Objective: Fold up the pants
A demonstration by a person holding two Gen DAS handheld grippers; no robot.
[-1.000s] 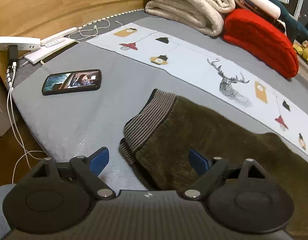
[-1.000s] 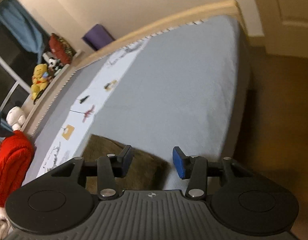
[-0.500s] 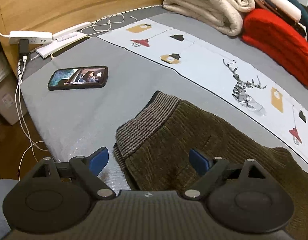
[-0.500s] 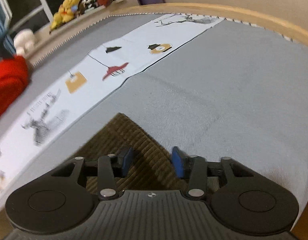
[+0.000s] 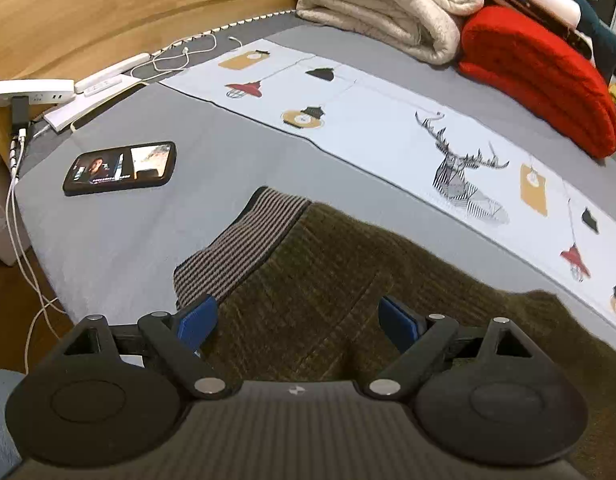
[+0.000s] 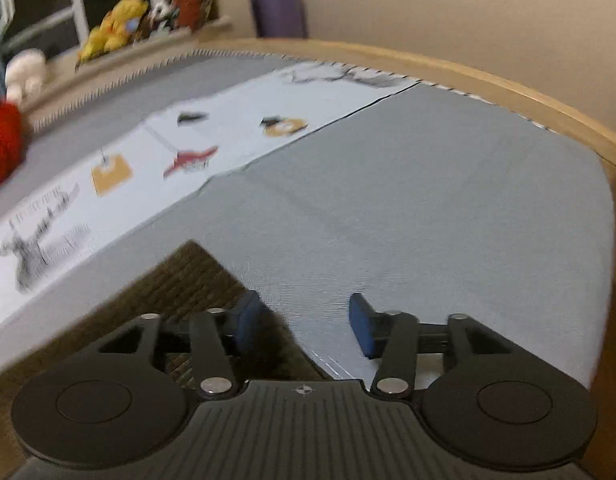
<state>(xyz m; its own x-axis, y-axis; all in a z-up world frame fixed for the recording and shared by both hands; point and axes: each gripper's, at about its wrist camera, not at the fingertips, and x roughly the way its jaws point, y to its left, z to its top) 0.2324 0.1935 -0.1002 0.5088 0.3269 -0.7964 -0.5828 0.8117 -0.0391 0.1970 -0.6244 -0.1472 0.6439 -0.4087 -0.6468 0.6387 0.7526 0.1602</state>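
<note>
Dark olive corduroy pants (image 5: 348, 280) lie flat on the grey bed (image 5: 147, 240), their striped grey waistband (image 5: 243, 244) at the left end. My left gripper (image 5: 297, 320) hovers just over the pants beside the waistband, jaws wide open, with fabric below the gap and no pad pressing it. In the right wrist view a leg end of the pants (image 6: 179, 280) reaches a corner under the left finger. My right gripper (image 6: 303, 320) is low over that edge and its jaws are opening; only the pants' edge and bare sheet show between them.
A lit phone (image 5: 119, 168) lies left of the waistband, with a power strip (image 5: 31, 90) and cables at the bed's corner. A folded beige blanket (image 5: 388, 12) and red cushion (image 5: 540, 76) sit behind a printed runner (image 5: 388, 128). Stuffed toys (image 6: 115, 28) line the ledge; a wooden footboard (image 6: 508, 92) curves right.
My left gripper slid across the pants, bringing the waistband close to its left finger. The right gripper rolled level, came down toward the leg end, and its jaws now stand wider apart.
</note>
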